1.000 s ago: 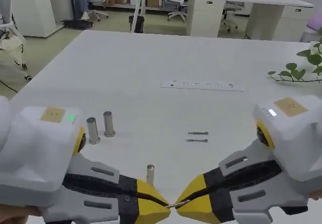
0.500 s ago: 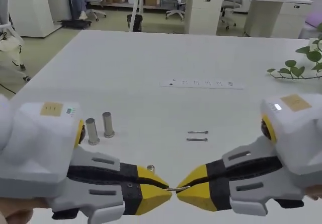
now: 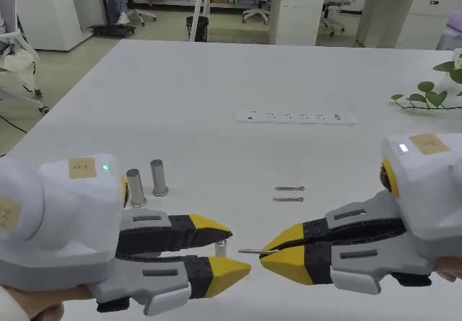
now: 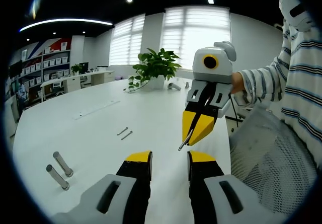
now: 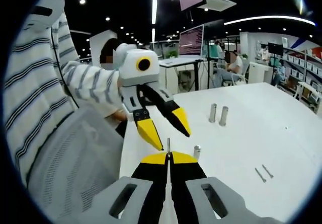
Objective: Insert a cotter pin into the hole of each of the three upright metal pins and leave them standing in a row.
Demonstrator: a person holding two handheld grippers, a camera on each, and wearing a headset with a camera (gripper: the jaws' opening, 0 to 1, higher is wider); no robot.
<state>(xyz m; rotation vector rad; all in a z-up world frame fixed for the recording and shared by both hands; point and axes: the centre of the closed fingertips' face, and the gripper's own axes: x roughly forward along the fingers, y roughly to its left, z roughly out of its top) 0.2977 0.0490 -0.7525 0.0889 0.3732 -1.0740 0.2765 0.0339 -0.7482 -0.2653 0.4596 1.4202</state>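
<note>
My right gripper [image 3: 264, 257] is shut on a thin cotter pin [image 3: 252, 250] that juts left from its tips; in its own view the cotter pin [image 5: 168, 144] sticks straight up from the closed gripper [image 5: 169, 156]. My left gripper [image 3: 229, 249] is open, its yellow jaws spread just left of the cotter pin's free end. One short metal pin [image 3: 221, 247] stands on the table between those jaws, partly hidden, and appears as the metal pin [image 5: 196, 151] beside my right tips. Two taller metal pins [image 3: 134, 187] [image 3: 158, 177] stand side by side farther left.
Two spare cotter pins [image 3: 288, 193] lie on the white table [image 3: 216, 97] ahead of the right gripper. A white power strip [image 3: 296, 117] lies farther back. A potted plant [image 3: 432, 94] reaches in at the right edge. Desks and chairs stand beyond the table.
My left gripper has opened and let go of the cotter pin, which both grippers pinched before. The right gripper still holds it and has barely moved.
</note>
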